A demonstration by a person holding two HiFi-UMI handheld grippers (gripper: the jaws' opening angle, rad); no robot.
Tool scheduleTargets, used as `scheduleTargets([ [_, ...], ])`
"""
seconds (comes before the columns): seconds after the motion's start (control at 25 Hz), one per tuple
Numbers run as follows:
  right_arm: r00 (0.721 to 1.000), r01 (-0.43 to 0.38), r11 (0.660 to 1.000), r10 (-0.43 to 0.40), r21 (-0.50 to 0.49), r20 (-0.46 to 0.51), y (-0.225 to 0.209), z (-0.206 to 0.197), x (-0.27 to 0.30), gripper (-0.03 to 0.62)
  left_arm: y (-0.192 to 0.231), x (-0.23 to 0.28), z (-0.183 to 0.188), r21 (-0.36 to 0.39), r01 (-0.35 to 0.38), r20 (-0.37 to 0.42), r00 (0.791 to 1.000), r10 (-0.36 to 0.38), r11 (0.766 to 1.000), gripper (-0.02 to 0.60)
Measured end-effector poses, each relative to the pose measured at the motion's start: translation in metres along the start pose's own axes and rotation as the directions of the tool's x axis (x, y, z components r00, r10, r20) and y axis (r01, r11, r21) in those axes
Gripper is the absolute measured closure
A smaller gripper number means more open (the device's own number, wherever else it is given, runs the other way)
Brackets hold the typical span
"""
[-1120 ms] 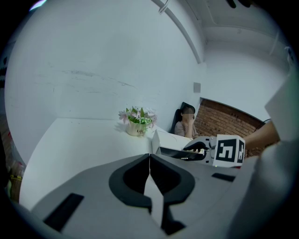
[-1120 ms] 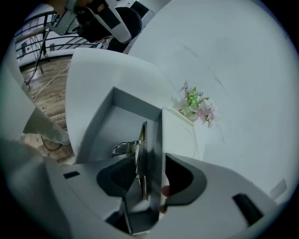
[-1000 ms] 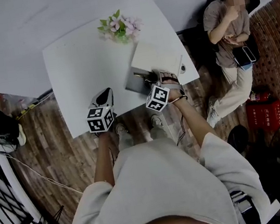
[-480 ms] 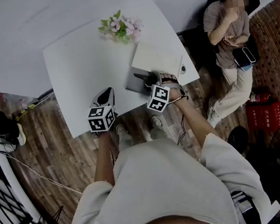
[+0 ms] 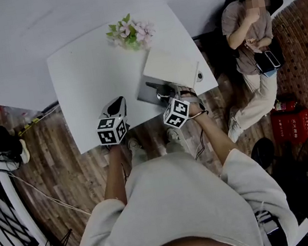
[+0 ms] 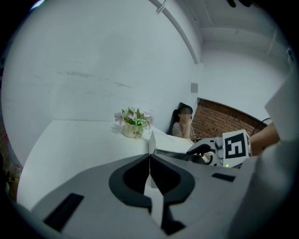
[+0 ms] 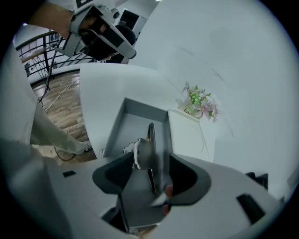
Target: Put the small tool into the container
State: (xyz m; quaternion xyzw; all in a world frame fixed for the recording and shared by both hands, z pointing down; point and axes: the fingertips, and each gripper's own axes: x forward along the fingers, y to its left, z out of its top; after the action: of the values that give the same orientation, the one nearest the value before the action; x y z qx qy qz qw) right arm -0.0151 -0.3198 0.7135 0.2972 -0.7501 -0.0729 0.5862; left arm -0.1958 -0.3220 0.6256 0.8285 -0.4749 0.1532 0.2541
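The small tool [image 7: 147, 148] seemed already down in the container [image 7: 122, 127], loose between the right tongs [image 7: 150, 161], part open and just narrowing, so only withdrawing remained; the left tongs [image 6: 149, 157] were closed, empty.

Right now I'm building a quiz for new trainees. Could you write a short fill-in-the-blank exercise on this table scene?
1. The pot of flowers stands on a ___ table.
2. The gray container is ___, and its white lid lies right beside it.
3. The left gripper has its jaws ___, with nothing between them.

Missing words: white; open; shut.
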Motion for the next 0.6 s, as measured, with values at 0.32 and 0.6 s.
scheduleTargets([
  [0.32,1.0,0.002,0.998,-0.003,0.056,0.022,0.008,-0.009,-0.018,0.446,-0.014,0.004,0.001,0.015,0.026,-0.003,1.0,-0.026,1.0,0.572],
  [0.6,0.995,0.045,0.975,-0.063,0.217,0.074,-0.008,-0.014,-0.036,0.558,-0.02,0.004,0.004,0.034,0.032,-0.002,0.999,-0.032,0.999,0.572],
])
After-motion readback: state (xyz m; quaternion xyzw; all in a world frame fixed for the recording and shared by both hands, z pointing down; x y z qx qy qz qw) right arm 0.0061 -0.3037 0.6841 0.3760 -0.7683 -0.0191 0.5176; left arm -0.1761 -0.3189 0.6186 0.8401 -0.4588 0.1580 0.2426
